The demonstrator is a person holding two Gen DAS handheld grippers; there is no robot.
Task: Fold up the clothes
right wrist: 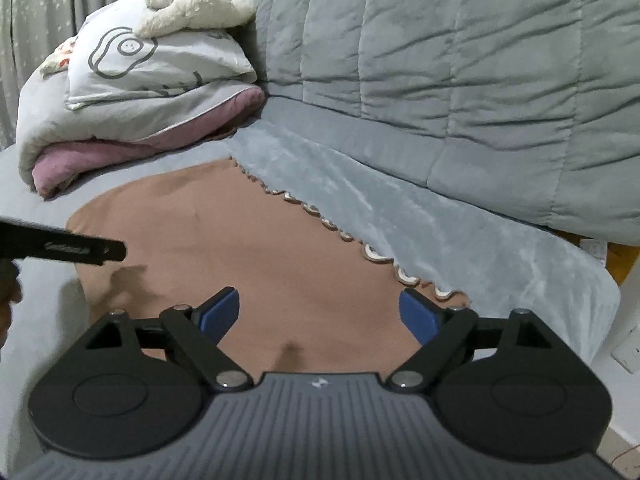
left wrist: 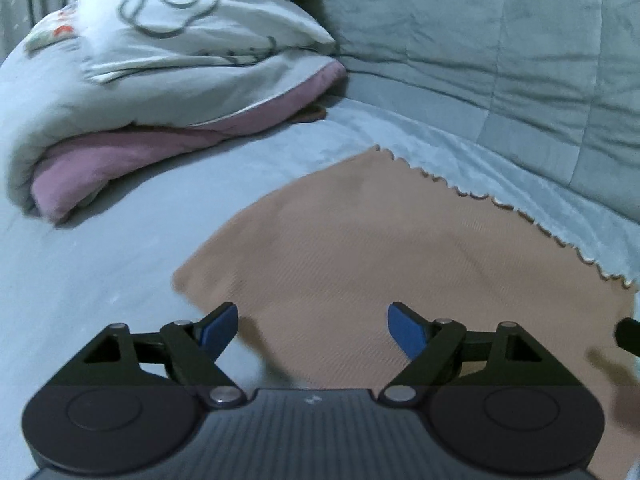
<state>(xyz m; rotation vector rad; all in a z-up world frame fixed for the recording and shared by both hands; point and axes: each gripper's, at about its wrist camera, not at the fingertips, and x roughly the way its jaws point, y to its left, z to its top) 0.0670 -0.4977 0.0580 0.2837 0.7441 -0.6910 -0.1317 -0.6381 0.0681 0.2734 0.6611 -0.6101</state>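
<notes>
A tan garment (left wrist: 360,248) with a scalloped white-trimmed hem lies flat on the grey-blue sofa seat (left wrist: 100,288); it also shows in the right wrist view (right wrist: 248,248). My left gripper (left wrist: 312,330) is open and empty, hovering just above the garment's near left part. My right gripper (right wrist: 320,314) is open and empty above the garment's near right part, close to the scalloped hem (right wrist: 372,254). The left gripper's black body (right wrist: 64,248) shows at the left edge of the right wrist view.
A folded grey and pink quilt (left wrist: 152,92) lies on the seat at the far left, with a white plush toy (right wrist: 192,0) on top. The quilted grey backrest (right wrist: 480,80) runs behind the garment. The seat's right end (right wrist: 592,292) drops off.
</notes>
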